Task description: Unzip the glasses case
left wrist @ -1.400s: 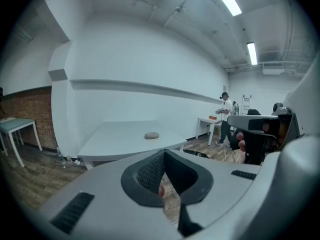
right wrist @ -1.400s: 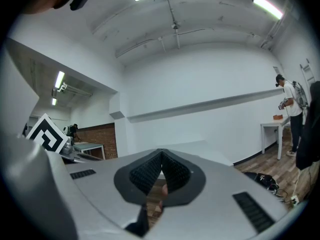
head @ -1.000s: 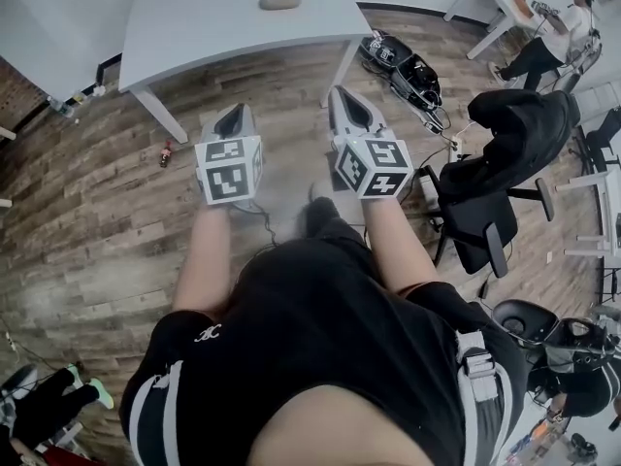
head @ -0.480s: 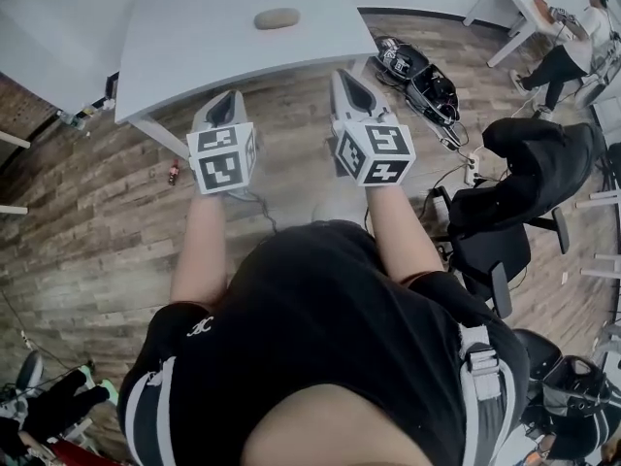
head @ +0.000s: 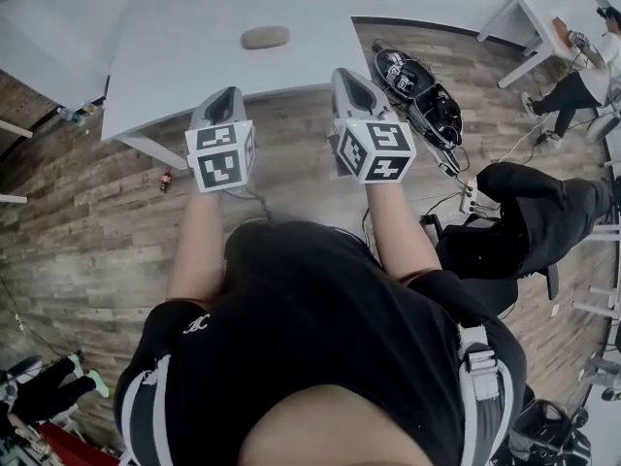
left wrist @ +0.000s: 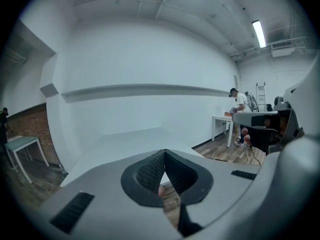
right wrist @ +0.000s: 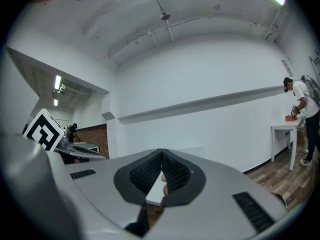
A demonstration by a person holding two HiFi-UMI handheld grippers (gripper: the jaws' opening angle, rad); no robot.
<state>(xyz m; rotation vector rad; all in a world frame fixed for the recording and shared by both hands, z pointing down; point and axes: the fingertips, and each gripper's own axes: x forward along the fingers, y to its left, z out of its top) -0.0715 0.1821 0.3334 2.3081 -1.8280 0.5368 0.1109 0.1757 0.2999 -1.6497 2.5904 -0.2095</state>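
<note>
Status, left to right. Small bottle [head: 165,178] lies on the wood floor [head: 87,212] near the desk's left front leg.

Left forearm [head: 197,250] is bare and stretched straight forward from the torso. The hand is hidden behind the marker cube. Left gripper [head: 229,95] points at the desk's front edge, nose dipped slightly. Its tip sits right at that edge in the head view. In the left gripper view the left gripper's pads meet at the tip [left wrist: 164,152], clenched with nothing clamped between them. White desk [left wrist: 125,136] fills the view past them.

Glasses case [head: 265,37], a grey-brown oval, lies flat on the desk [head: 175,56]. It sits about mid-width, set back from the front edge and ahead of both grippers. Neither one touches it, and it lies between their two lines of aim.

Right gripper [head: 345,76] is parallel to the left and held about level, with its tip overlapping the front edge near the right front corner. The right gripper view shows it [right wrist: 161,152] pressed together as well, gripping nothing. Right forearm [head: 398,231] is also extended forward.

Further right, on the floor off the desk's right edge, there's a tangle of cables and gear [head: 417,90]. Then an office chair [head: 514,226] draped in dark clothing. A person [head: 582,71] stands at a second table [head: 524,22] in the far right corner.
</note>
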